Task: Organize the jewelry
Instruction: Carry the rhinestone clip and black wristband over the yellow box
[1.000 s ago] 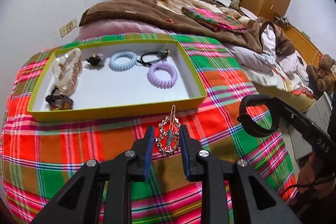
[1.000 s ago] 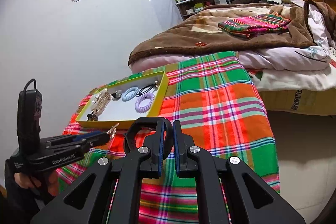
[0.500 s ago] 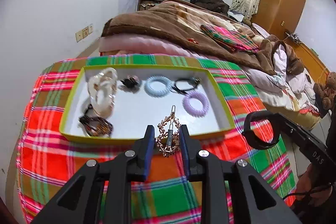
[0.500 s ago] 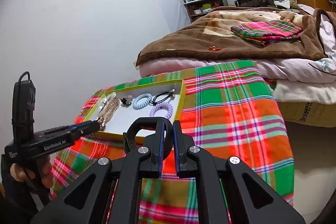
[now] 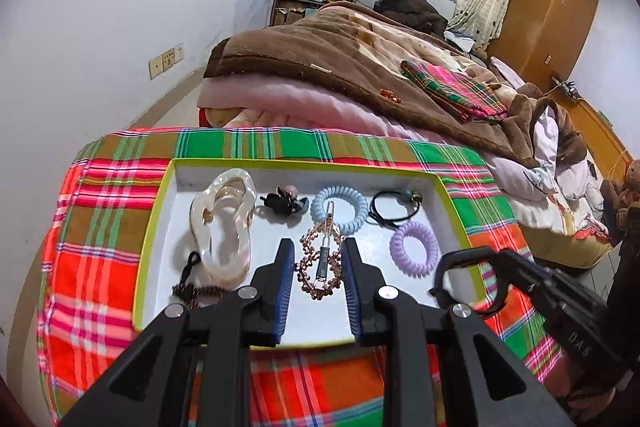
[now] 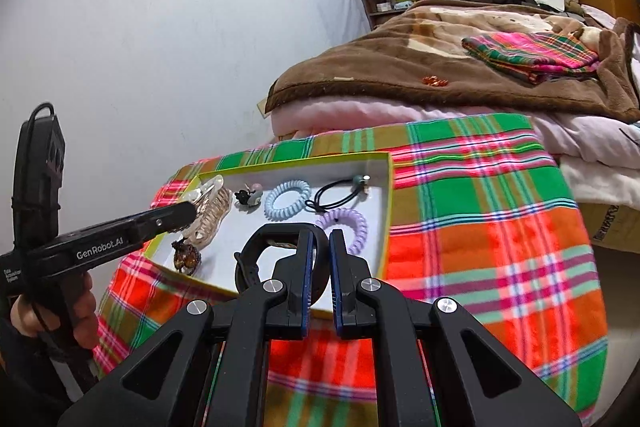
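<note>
Lilac coil tie [image 5: 414, 250], plaid cloth [image 5: 112, 227]

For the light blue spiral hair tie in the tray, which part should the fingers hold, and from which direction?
Pinch the near arc of the light blue spiral hair tie from above, one finger inside the ring. It lies flat on the tray floor, so its sides give little to hold, and its hole is open.

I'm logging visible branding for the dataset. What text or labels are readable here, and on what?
"GenRobot.AI": white print on the side of the left tongs, right wrist view.
Small white print on their handle below: too small to read.
Raised letters on the right tongs, left wrist view: upside down, unclear.
Cardboard box print: blurred.
</note>
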Action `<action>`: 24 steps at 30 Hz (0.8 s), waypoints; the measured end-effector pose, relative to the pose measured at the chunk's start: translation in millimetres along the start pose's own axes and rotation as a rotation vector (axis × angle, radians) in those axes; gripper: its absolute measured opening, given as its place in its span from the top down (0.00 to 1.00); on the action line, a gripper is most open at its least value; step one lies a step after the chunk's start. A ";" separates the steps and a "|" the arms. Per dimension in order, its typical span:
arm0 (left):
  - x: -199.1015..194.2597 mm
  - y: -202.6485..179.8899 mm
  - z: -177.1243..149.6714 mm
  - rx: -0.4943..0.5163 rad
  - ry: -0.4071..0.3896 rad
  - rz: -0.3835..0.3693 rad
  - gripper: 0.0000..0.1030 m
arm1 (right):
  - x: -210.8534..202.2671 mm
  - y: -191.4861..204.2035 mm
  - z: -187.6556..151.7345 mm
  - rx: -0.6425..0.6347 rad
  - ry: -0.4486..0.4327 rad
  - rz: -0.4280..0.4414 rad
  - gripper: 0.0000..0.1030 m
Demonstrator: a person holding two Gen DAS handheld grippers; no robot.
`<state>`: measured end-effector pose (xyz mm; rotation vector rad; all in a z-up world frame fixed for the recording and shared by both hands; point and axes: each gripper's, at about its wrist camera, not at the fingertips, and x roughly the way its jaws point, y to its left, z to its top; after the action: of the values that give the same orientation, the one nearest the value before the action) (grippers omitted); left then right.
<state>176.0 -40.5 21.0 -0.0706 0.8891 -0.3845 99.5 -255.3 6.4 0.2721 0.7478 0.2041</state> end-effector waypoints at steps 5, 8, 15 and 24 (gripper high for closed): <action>20.7 2.7 7.1 0.005 0.027 -0.002 0.76 | 24.4 6.8 3.1 0.004 0.031 0.005 0.92; 28.2 3.9 6.2 0.009 0.037 -0.001 0.76 | 35.8 9.1 2.7 0.008 0.048 0.006 0.92; 44.1 10.9 5.6 0.003 0.063 0.003 0.76 | 56.6 12.0 -2.7 0.008 0.093 0.004 0.92; 55.3 15.8 -1.1 -0.002 0.090 0.008 0.76 | 65.6 16.1 -8.2 -0.008 0.117 -0.003 0.93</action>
<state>211.1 -45.3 -24.3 -0.0517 0.9780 -0.3818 139.5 -220.5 -36.2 0.2533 0.8627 0.2210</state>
